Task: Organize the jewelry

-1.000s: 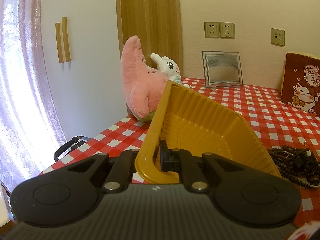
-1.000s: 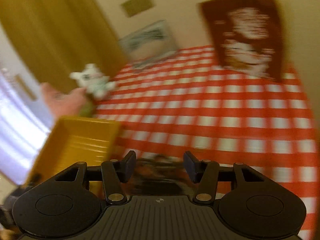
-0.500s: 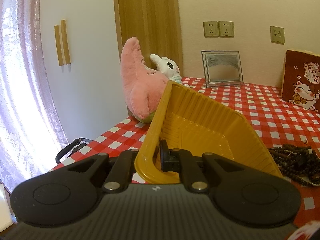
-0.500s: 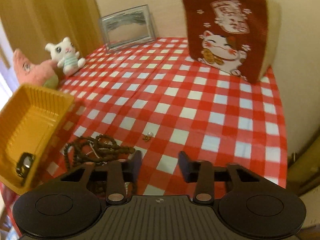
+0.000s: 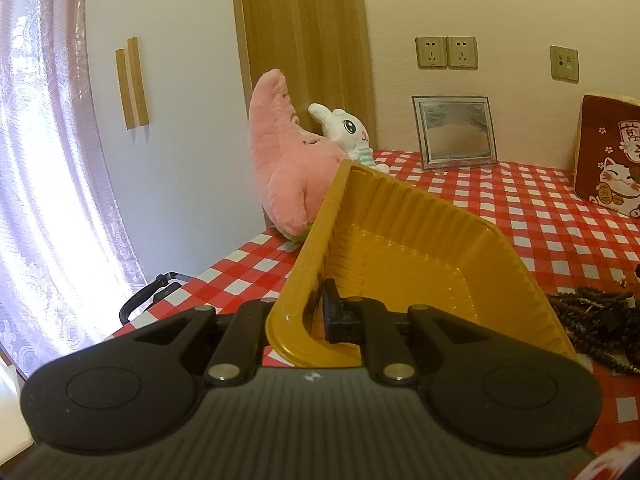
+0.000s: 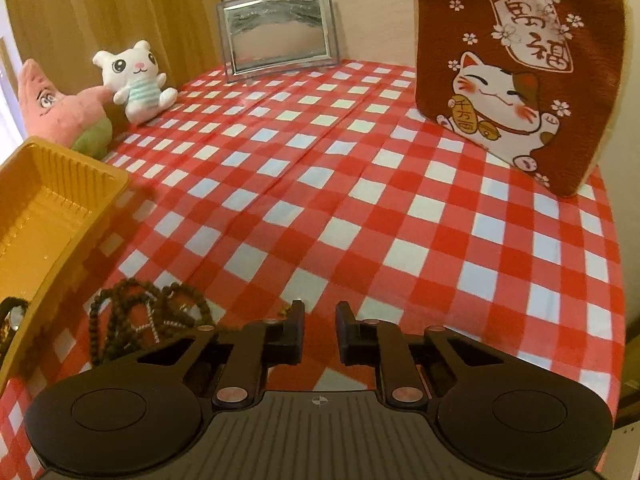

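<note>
My left gripper [image 5: 320,316] is shut on the near rim of a yellow ribbed tray [image 5: 400,248], holding it tilted up off the checked cloth; its jaws are easing open slightly. A tangle of dark bead necklaces [image 6: 148,312] lies beside the tray [image 6: 60,208], also seen as beads [image 5: 592,312] in the left wrist view. My right gripper [image 6: 319,312] hovers low over the cloth just right of the beads, jaws closing to a narrow gap with only cloth visible between them. A tiny gold piece [image 6: 284,311] peeks out at its left fingertip.
A cat-print cushion [image 6: 520,72] stands at the back right, a framed picture [image 6: 280,36] at the back wall. A white plush [image 6: 134,80] and pink plush [image 6: 60,108] sit at the back left behind the tray. The table edge runs along the right.
The right gripper has sunk toward the cloth and its jaws have narrowed; the small gold piece now sits at its left fingertip. The left gripper and tilted tray have stayed put.
</note>
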The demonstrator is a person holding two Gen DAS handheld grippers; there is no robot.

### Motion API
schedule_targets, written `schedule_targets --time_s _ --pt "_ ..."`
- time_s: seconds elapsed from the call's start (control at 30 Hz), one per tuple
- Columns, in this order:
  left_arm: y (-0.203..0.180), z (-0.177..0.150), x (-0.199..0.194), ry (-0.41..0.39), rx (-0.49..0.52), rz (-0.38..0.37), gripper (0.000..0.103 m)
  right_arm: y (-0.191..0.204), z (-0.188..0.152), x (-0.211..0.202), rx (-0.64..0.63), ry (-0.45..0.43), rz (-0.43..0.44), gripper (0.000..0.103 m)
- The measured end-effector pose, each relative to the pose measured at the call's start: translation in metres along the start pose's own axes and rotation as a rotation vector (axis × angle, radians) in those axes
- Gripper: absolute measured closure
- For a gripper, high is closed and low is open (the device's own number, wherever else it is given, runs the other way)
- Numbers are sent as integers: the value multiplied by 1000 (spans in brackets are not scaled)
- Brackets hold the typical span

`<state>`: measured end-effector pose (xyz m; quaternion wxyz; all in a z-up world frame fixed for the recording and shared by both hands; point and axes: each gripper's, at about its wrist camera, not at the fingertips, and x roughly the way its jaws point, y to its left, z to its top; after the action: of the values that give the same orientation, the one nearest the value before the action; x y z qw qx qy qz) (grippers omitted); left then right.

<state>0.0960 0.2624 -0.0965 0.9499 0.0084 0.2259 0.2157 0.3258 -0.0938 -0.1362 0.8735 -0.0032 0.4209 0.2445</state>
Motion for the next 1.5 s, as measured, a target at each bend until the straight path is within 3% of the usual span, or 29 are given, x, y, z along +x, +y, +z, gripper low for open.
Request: schedule_targets --time_s 0.43,0.57,0.73,0.87,1.03,1.2,1.5 --pt "-1 2 1 8 15 6 92 2 9 26 -2 10 13 86" --pt "-1 2 1 6 17 5 92 -2 3 19 10 12 3 91" --pt "-1 2 3 9 15 2 92 -16 -9 3 48 40 -24 91" --pt "0 2 4 10 12 0 92 -19 -16 -13 57 25 4 91" --pt "1 2 5 14 9 -3 92 -15 -16 -11 60 44 -7 83" --pt "2 2 6 16 8 -5 92 -5 -12 -2 59 26 0 66" --pt "2 2 7 16 9 -5 92 11 -10 16 -56 18 -42 65"
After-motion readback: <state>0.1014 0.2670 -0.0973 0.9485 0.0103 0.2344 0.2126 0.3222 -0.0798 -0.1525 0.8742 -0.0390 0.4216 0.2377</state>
